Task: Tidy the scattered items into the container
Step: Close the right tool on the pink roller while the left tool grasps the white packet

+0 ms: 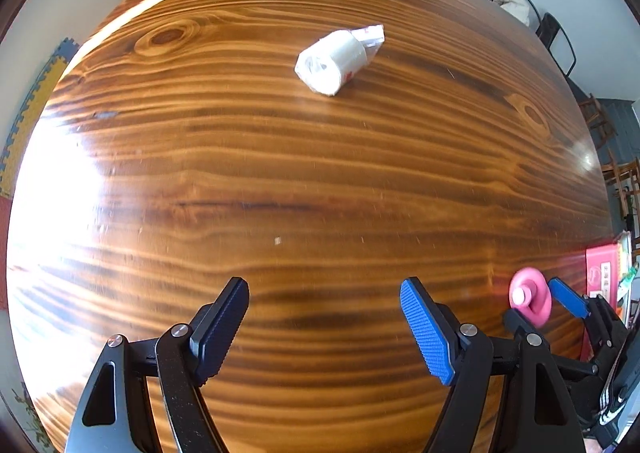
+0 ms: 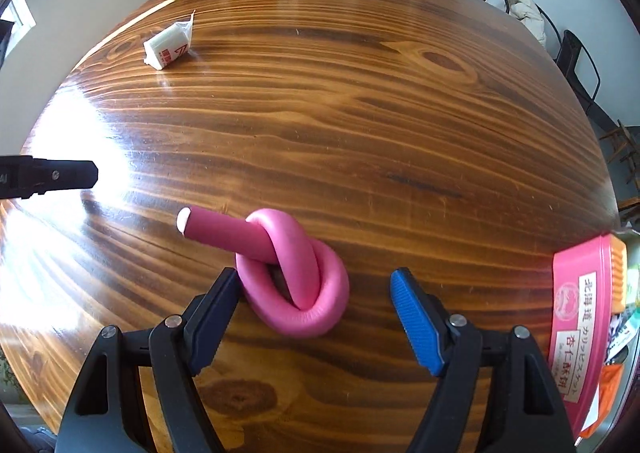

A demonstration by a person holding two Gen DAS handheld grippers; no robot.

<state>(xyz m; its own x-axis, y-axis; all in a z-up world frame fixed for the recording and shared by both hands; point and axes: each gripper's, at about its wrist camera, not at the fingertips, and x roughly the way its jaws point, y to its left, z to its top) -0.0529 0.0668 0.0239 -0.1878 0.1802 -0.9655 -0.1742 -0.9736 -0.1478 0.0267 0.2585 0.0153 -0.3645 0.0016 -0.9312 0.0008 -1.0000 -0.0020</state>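
Two handheld grippers hang over a glossy wooden table (image 1: 320, 181) with strong dark grain and a bright patch of glare toward its left side.

Left wrist view: the left gripper (image 1: 324, 329) points steeply down at bare wood, its dark finger and blue finger spread wide with nothing between them. Farther across the table lies a white wrapped roll (image 1: 334, 61) in clear plastic, on its side, well apart from the gripper. At the lower right edge the right gripper (image 1: 560, 317) shows, with the end of a pink foam tube (image 1: 530, 295) just in front of it.

Right wrist view: the right gripper (image 2: 316, 313) is also spread wide and grips nothing. The pink foam tube (image 2: 288, 273), tied in a loose knot, lies on the table partly between the fingers. Its coil sits right against the dark left finger (image 2: 212, 325); whether they touch cannot be told. The blue right finger (image 2: 416, 323) stands clear of it. One straight end of the tube points left.

At the right edge sits a pink box (image 2: 576, 317) printed with Asian characters, inside a pale-rimmed container (image 2: 600, 413) of packets that is mostly cut off. The white wrapped roll (image 2: 168, 47) lies far off at upper left
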